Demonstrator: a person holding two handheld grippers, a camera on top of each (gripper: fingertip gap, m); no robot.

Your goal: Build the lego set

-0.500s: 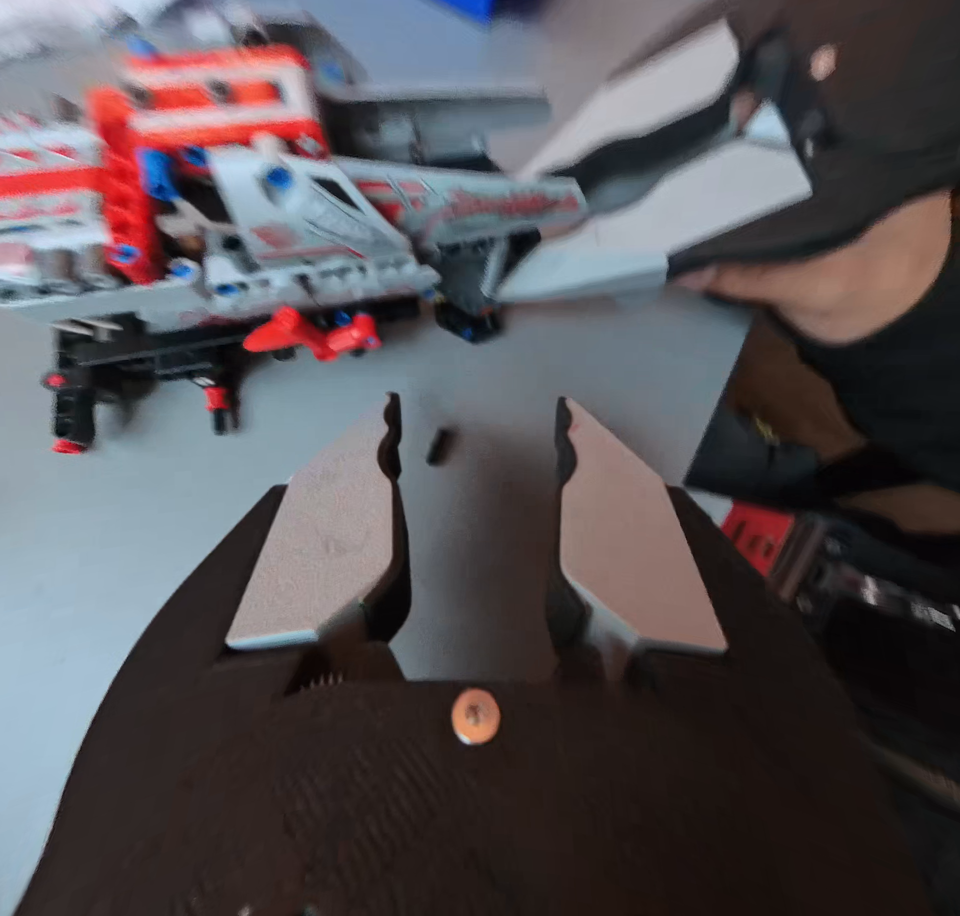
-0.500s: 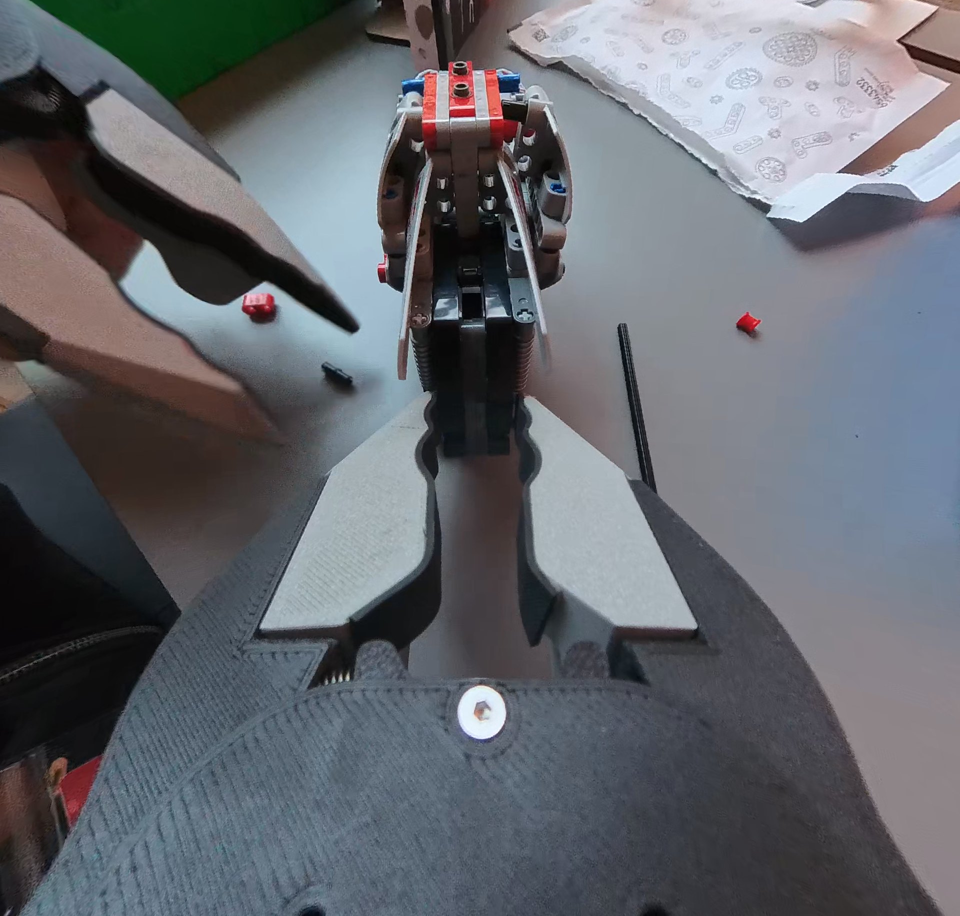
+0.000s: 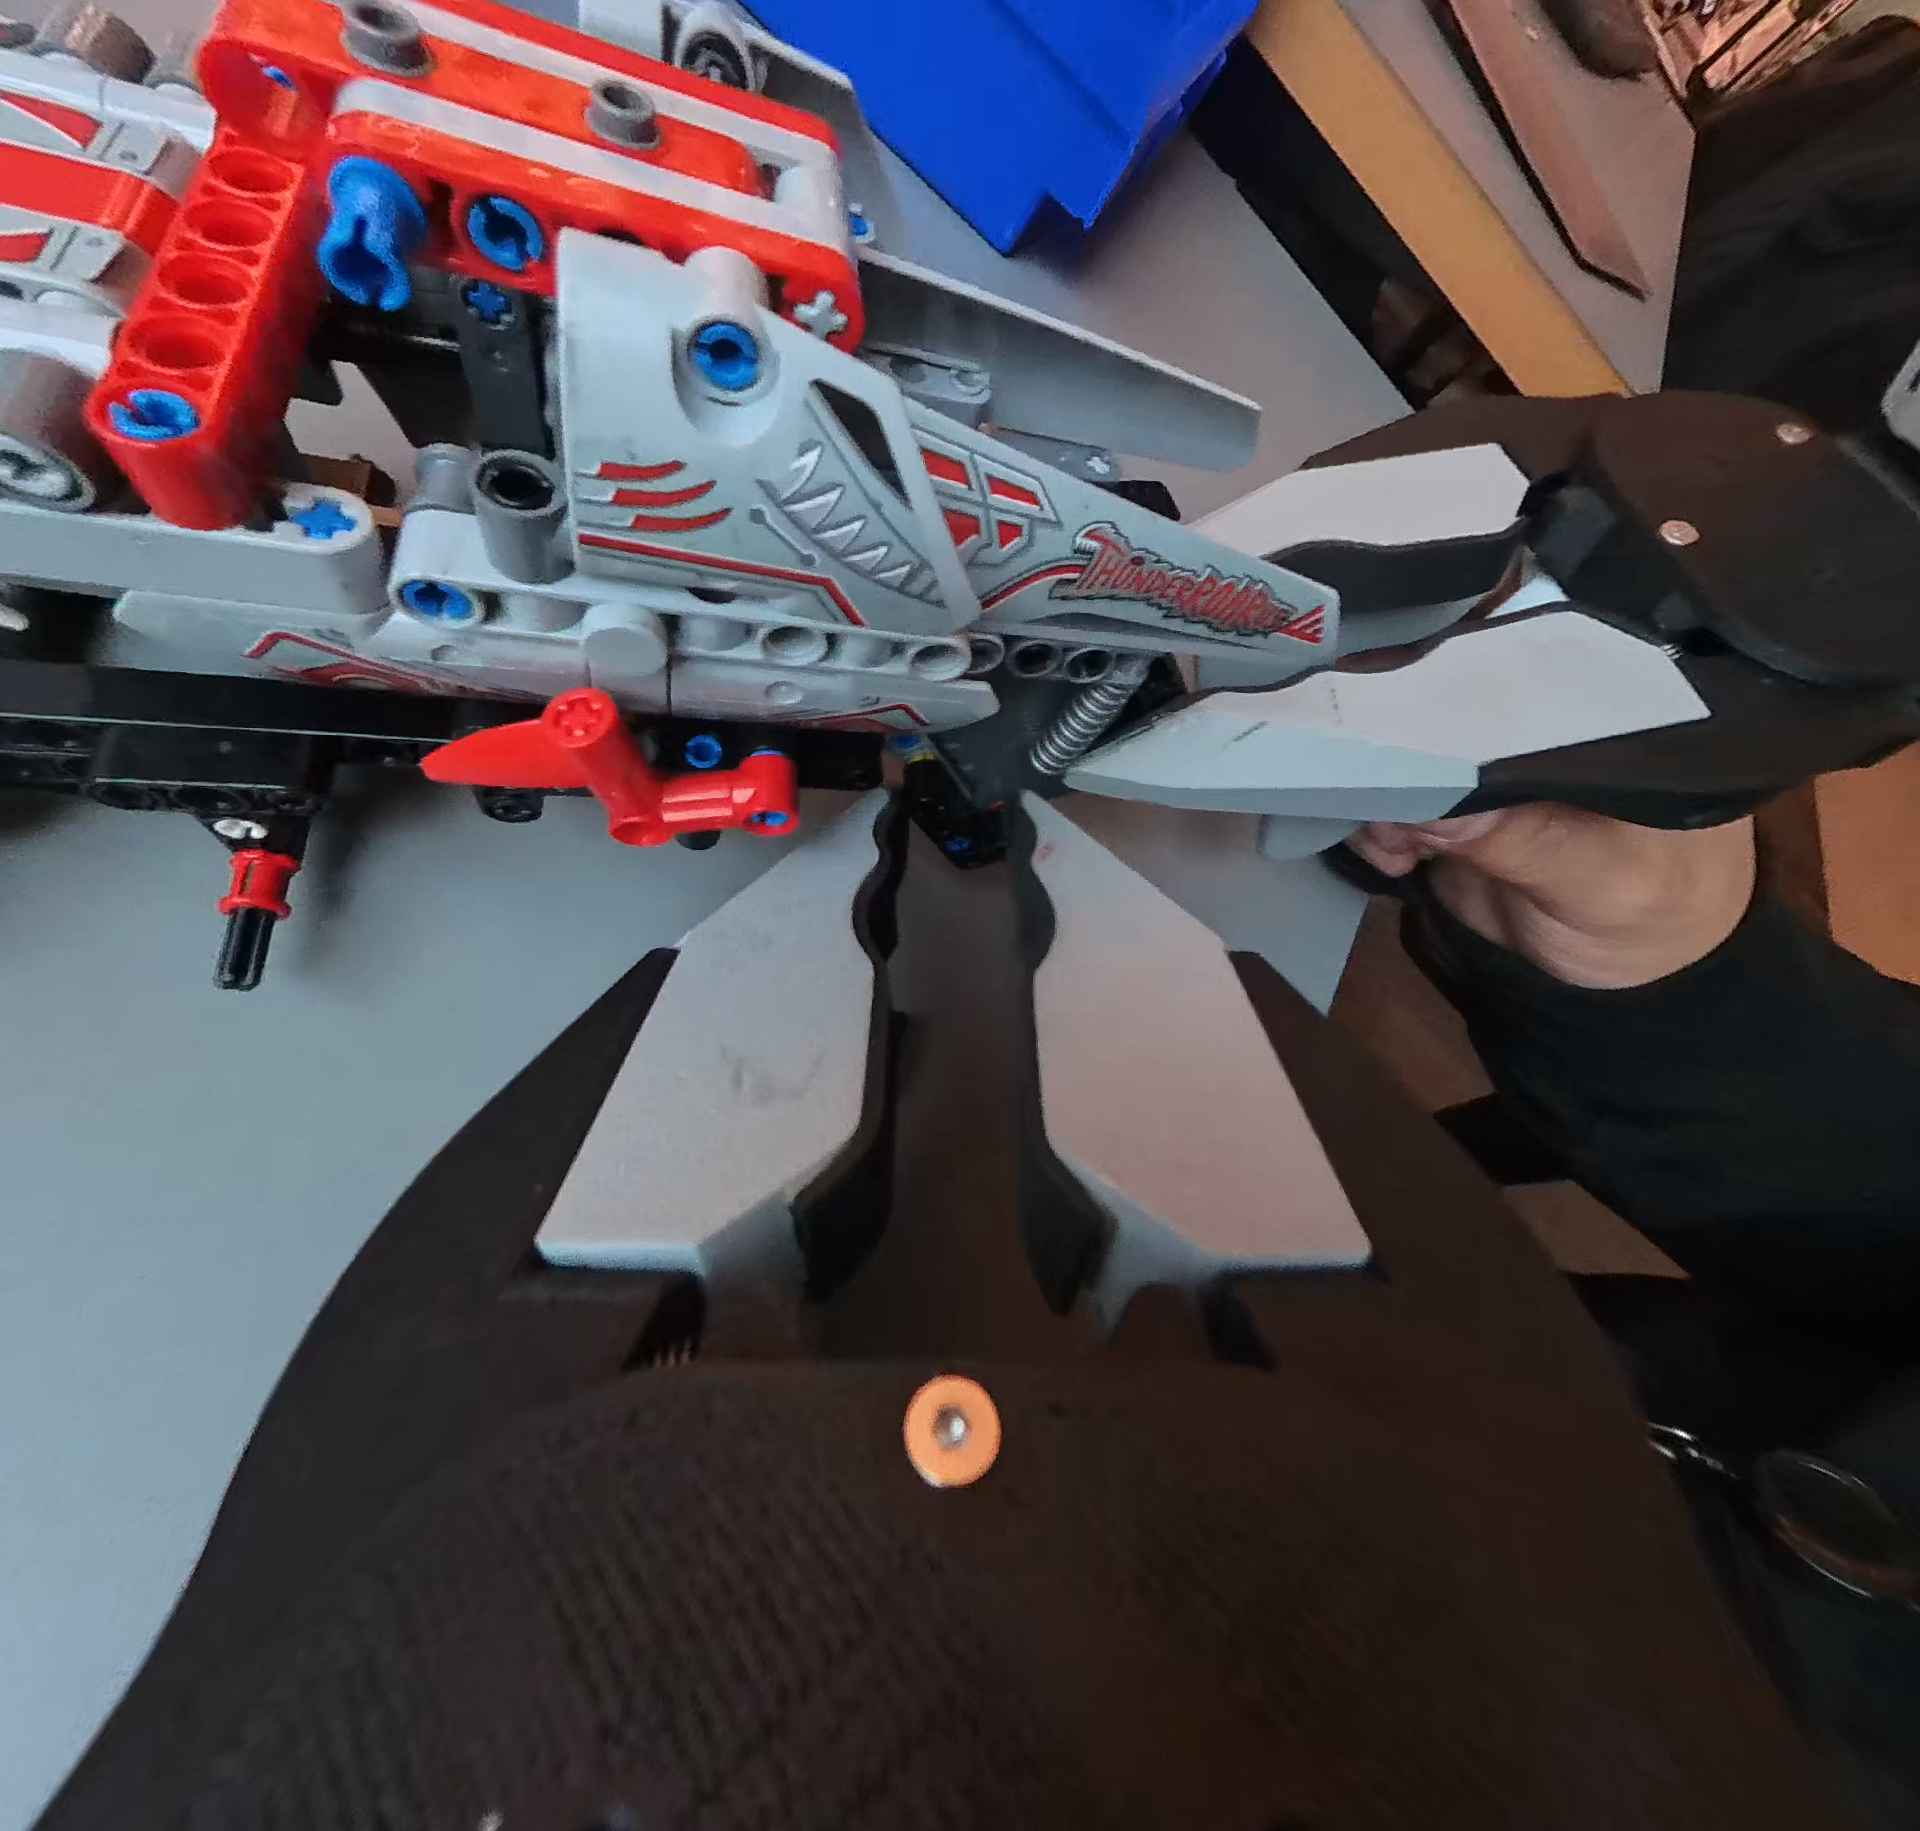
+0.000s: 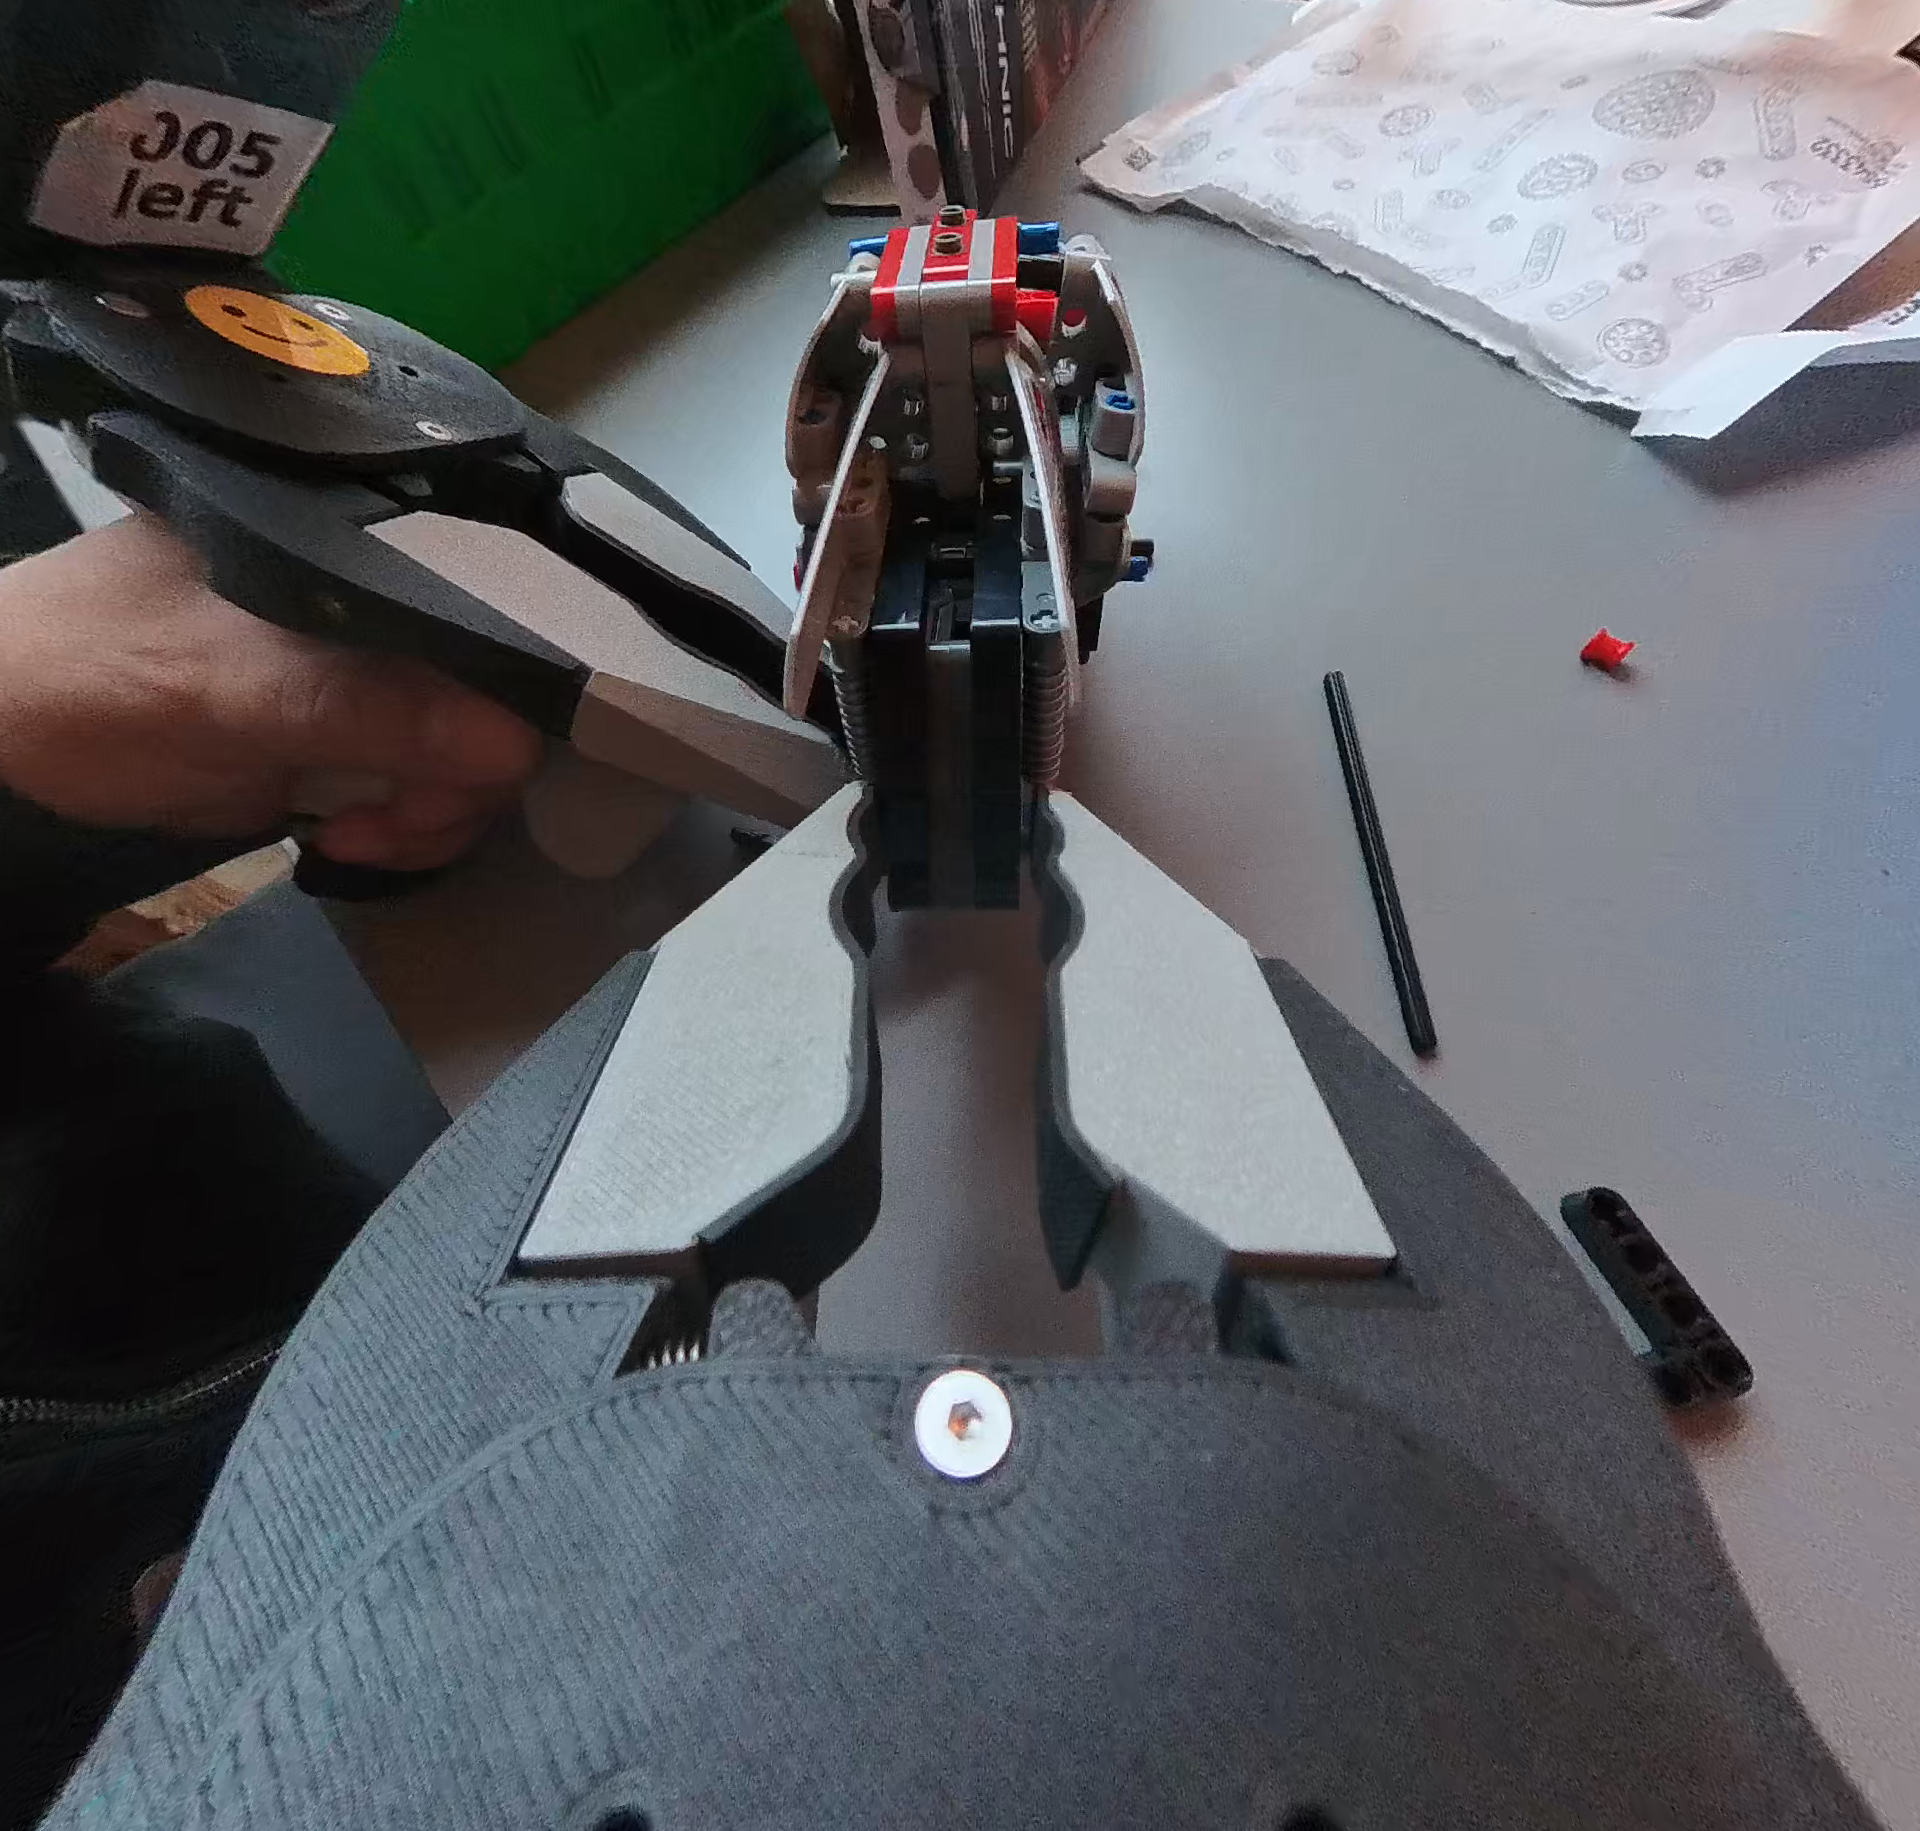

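The lego model (image 3: 665, 493) is red, grey and black with blue pins. It lies long on the grey tabletop (image 3: 208, 1158). A person's hand (image 4: 239, 732) holds the left hand-held gripper.

In the right wrist view, the right hand-held gripper (image 4: 951, 846) pinches the black end of the lego model (image 4: 956, 493) between its two grey fingers (image 4: 727, 1054). The tips press on both sides of that black part, by the two silver springs.

In the left wrist view, the left hand-held gripper (image 3: 951, 836) has its fingers a little apart. A small dark part of the model's underside sits right at its tips. I cannot tell if the tips squeeze it or just touch it. The right hand-held gripper (image 3: 1195, 701) shows there too, at the pointed nose end of the model.

To the right of the model a thin black rod (image 4: 1380, 862) lies on the tabletop. A tiny red piece (image 4: 1606, 651) lies farther off. A short black beam with holes (image 4: 1657, 1298) lies near the right hand-held gripper's body. Behind the model are a green bin (image 4: 561, 98) and a white paper bag (image 4: 1538, 171)
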